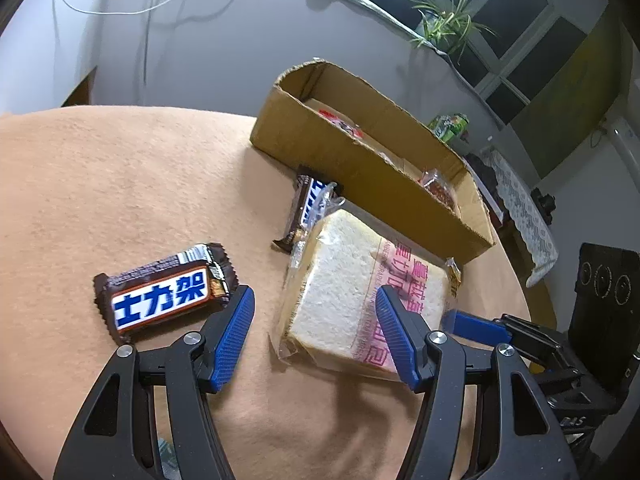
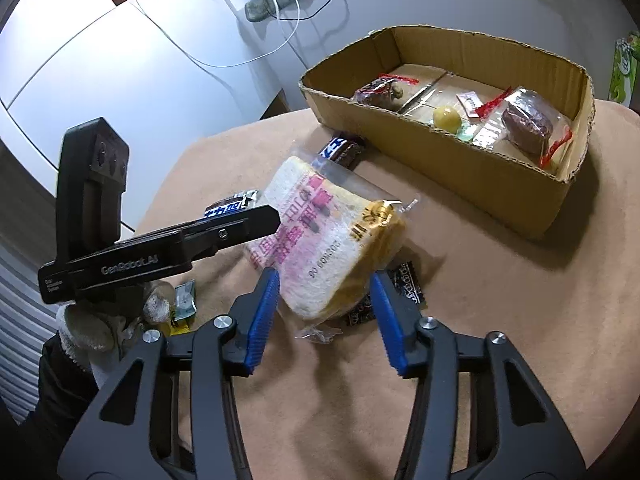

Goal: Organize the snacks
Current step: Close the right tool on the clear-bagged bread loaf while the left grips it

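Observation:
A bagged thick slice of white bread [image 1: 352,280] with pink print lies on the tan cloth in front of the cardboard box [image 1: 360,168]. My right gripper [image 2: 325,276] has the near end of the bread [image 2: 320,232] between its blue pads, and both pads touch its sides. My left gripper [image 1: 315,291] is open over the bread's other end, one finger above the bag, the other beside a Snickers bar [image 1: 168,296]. A second Snickers bar [image 1: 308,208] lies against the box wall. The box [image 2: 440,152] holds several wrapped snacks.
A dark snack packet [image 2: 404,280] lies partly under the bread, and a small green packet [image 2: 184,300] sits near the gloved hand [image 2: 92,320] holding the left gripper. The table edge [image 1: 536,300] curves away at the right. A green carton [image 2: 624,68] stands behind the box.

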Tool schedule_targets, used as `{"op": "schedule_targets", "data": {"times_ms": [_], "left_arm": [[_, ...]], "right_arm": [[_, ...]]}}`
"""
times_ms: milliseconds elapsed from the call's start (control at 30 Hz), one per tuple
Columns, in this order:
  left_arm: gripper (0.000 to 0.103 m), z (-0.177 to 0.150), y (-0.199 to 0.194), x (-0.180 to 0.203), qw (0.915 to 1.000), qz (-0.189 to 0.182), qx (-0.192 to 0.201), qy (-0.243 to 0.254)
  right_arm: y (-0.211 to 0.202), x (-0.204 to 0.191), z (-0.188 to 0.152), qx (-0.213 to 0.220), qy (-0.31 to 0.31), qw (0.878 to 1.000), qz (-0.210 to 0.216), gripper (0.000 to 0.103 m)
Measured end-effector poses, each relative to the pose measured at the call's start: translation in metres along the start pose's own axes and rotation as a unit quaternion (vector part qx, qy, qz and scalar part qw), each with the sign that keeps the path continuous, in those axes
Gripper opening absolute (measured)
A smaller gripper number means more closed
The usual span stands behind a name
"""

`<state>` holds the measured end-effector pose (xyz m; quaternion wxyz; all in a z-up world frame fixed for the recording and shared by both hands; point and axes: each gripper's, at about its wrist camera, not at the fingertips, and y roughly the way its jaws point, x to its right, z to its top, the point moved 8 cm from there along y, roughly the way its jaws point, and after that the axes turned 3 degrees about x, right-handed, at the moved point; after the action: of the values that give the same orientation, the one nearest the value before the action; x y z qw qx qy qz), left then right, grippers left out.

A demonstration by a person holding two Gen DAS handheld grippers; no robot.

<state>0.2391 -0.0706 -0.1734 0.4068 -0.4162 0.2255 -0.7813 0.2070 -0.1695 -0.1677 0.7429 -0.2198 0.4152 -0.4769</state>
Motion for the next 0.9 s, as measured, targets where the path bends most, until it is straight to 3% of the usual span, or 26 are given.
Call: {"op": "schedule_targets", "data": {"times_ms": [133,267,900], "left_arm": [[0.052,-0.001,-0.001,0.005,0.9999,-0.006,0.002,0.008],[0.052,-0.003,-0.003,0.009,0.9997,0.007,0.007,0.022],[0.051,-0.005,-0.025,0.028,0.9985,0.017,0.023,0.048]], "right_arm": [[0.001,0.001,0.0,-0.002,-0.005,1.0,-0.004,0.039],[0.002,-0.004,0.0,-0.002,-0.022,1.0,-0.009,0.035],[-0.02,-0.021,0.009,0.016,-0.049,0.999,-0.007,0.035]]}}
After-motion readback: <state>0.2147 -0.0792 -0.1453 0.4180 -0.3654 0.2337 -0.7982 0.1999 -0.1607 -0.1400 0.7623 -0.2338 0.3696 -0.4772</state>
